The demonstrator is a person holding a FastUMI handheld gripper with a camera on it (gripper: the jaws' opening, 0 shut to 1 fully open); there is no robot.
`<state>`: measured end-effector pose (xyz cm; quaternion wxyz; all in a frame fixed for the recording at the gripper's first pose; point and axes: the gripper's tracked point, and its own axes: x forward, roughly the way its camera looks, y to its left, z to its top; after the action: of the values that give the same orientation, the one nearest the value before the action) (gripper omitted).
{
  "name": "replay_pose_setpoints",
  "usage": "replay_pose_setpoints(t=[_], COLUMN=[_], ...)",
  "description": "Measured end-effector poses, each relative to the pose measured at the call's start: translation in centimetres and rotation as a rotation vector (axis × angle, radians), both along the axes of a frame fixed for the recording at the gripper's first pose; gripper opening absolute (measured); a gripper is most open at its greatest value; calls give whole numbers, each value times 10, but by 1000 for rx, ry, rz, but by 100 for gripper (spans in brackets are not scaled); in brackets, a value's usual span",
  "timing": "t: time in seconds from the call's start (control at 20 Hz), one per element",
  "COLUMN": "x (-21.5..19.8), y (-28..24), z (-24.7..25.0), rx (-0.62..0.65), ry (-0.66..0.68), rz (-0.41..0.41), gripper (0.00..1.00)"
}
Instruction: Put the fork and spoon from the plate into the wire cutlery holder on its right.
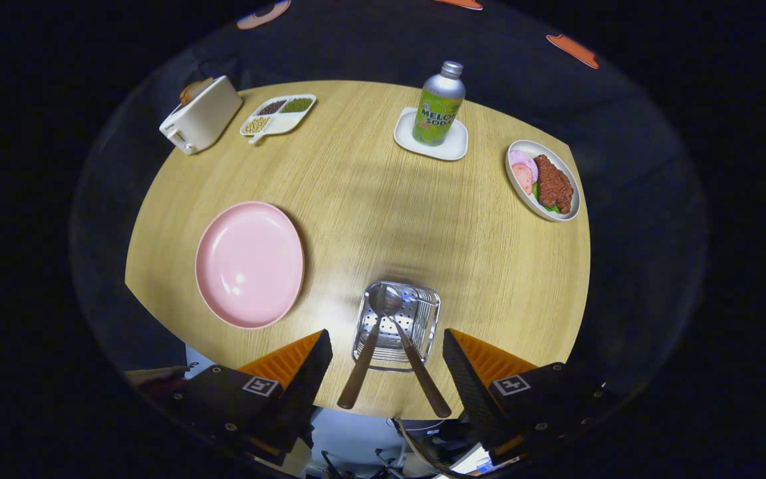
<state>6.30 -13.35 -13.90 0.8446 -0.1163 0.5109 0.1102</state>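
On the round wooden table (pixel 370 199), pale with a fine straight grain, a wire cutlery holder (pixel 397 324) stands near the front edge, just ahead of and between the fingers of the gripper (pixel 387 362). The fingers are spread wide apart and grip nothing — each is clear of the holder. Two utensils stand in the holder with brown handles leaning back toward the camera: the spoon (pixel 383 303) shows its bowl at the holder's far rim, while the head of the fork (pixel 416 369) is hidden inside the mesh, so which handle belongs to which cannot be confirmed. To the holder's left lies the pink plate (pixel 250 265), bare. At the far side of the table sit a white toaster (pixel 200 115) with bread in it, a divided dish (pixel 278 114) of beans, and a green bottle (pixel 440 103) with a silver cap on a white square tray (pixel 453 148); its label reads "MELON SODA". At the far right, an oval dish (pixel 542 179) holds meat and sliced ham. Dark cloth surrounds the table — the room is dim.
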Motion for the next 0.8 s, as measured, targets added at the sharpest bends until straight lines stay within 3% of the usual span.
replay_pose_setpoints(t=[0.4,0.8], x=[-4,-49], y=[42,16], z=[143,257], rx=[212,202], ry=[-429,-866], rz=[-63,-184], gripper=[100,100])
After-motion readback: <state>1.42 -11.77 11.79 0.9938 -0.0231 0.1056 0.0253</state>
